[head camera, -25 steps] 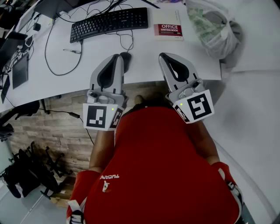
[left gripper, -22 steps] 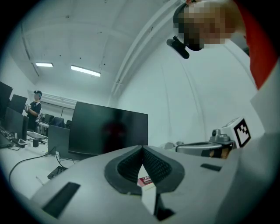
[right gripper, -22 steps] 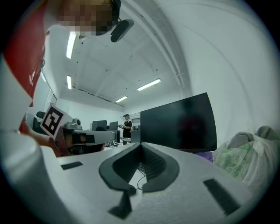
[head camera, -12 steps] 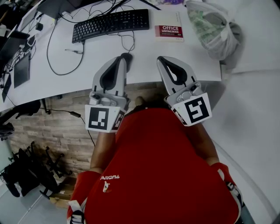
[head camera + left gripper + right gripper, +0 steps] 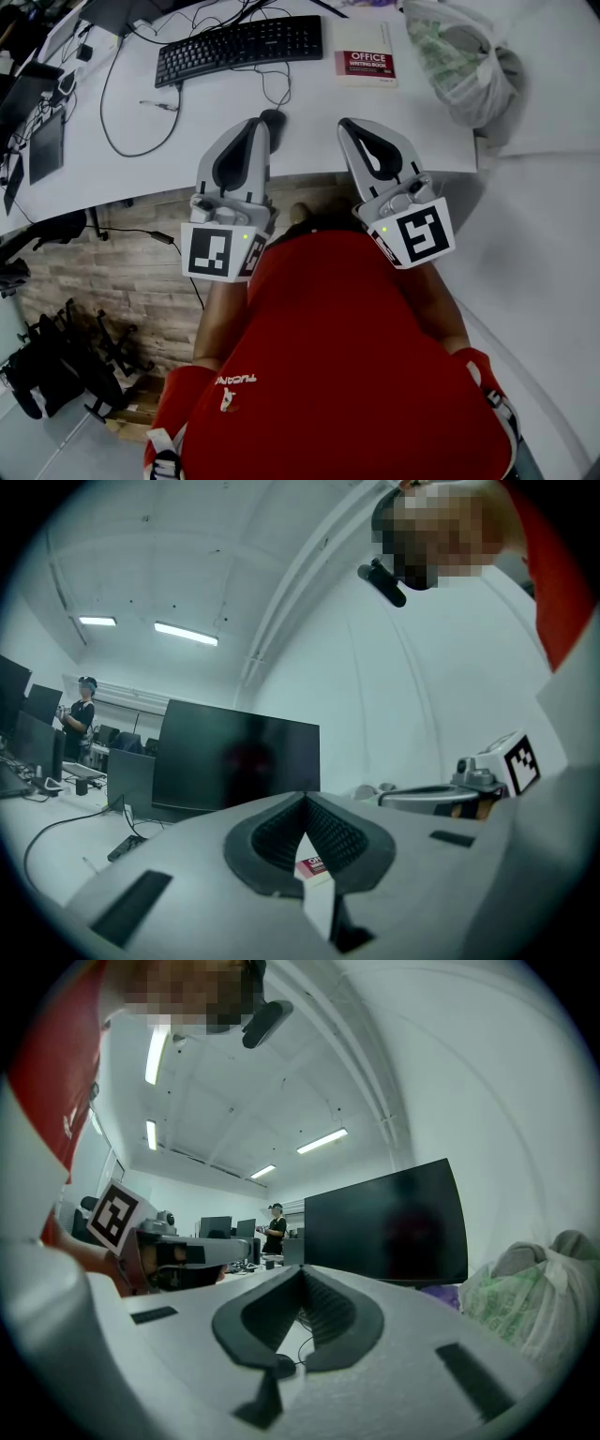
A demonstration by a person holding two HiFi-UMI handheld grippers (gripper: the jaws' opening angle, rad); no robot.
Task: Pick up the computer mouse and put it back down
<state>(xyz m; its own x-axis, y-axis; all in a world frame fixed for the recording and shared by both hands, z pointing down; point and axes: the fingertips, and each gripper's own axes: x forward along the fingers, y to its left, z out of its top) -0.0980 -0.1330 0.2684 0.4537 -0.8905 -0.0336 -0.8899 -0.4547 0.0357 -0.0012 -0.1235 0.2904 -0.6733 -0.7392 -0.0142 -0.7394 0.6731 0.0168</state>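
Observation:
The black computer mouse (image 5: 273,123) lies on the white desk (image 5: 187,141) near its front edge, its cable running back to the keyboard. My left gripper (image 5: 257,123) is shut and empty, its tip just left of the mouse; whether it touches the mouse I cannot tell. My right gripper (image 5: 346,126) is shut and empty, about a hand's width to the right of the mouse. In the right gripper view the mouse (image 5: 281,1365) shows low behind the closed jaws of the right gripper (image 5: 302,1269). The left gripper (image 5: 305,797) looks level across the desk.
A black keyboard (image 5: 239,44) lies at the back, a red and white writing book (image 5: 365,54) to its right, then a plastic bag (image 5: 459,58). Cables (image 5: 122,103) loop on the left by a dark tablet (image 5: 43,147). A monitor (image 5: 234,761) stands behind.

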